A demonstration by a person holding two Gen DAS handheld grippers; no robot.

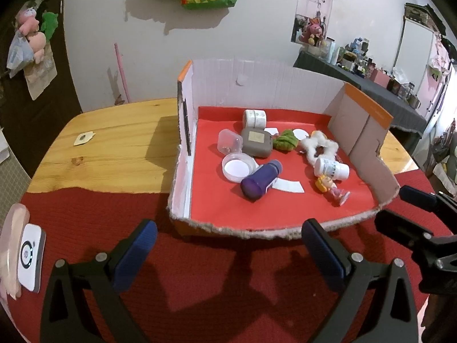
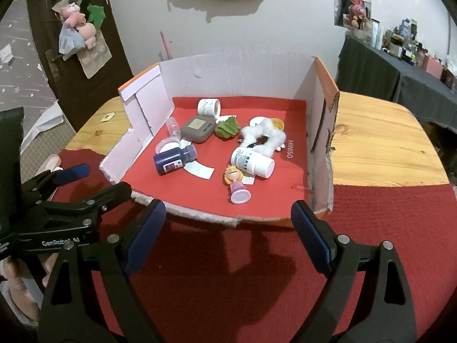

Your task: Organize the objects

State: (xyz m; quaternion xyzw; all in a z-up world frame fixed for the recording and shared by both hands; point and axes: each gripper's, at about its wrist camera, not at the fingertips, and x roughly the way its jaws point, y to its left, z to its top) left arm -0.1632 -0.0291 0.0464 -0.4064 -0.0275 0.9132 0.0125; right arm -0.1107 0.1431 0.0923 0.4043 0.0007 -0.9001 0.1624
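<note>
1. Objects sit jumbled on the red floor of a cut-down cardboard box [image 1: 285,83] on the counter [image 1: 114,143], which is wooden with a red cloth [image 1: 200,271] over its near part.
2. Purple bottle [image 1: 260,181] lies on its side near the box's front left, touching a round clear lid [image 1: 238,167] and overlapping a white paper slip [image 1: 288,185].
3. White pill bottle [image 2: 252,163] lies on its side toward the right, just beside a small doll figure [image 2: 235,183] that lies nearer the front edge.
4. Grey case [image 1: 257,143] rests mid-box, between a clear plastic cup [image 1: 228,141] and a green crumpled item [image 1: 284,140]; a tape roll [image 1: 254,118] stands behind it.
5. White fluffy ring [image 2: 264,137] lies right of the green item, behind the white pill bottle.
6. Left claw [image 1: 228,254] hovers over the red cloth in front of the box, fingers wide apart, nothing between them.
7. Right claw [image 2: 228,234] hovers likewise before the box's front edge, fingers wide apart and empty.
8. At the far left, a white device [image 1: 30,257] lies on the cloth.
</note>
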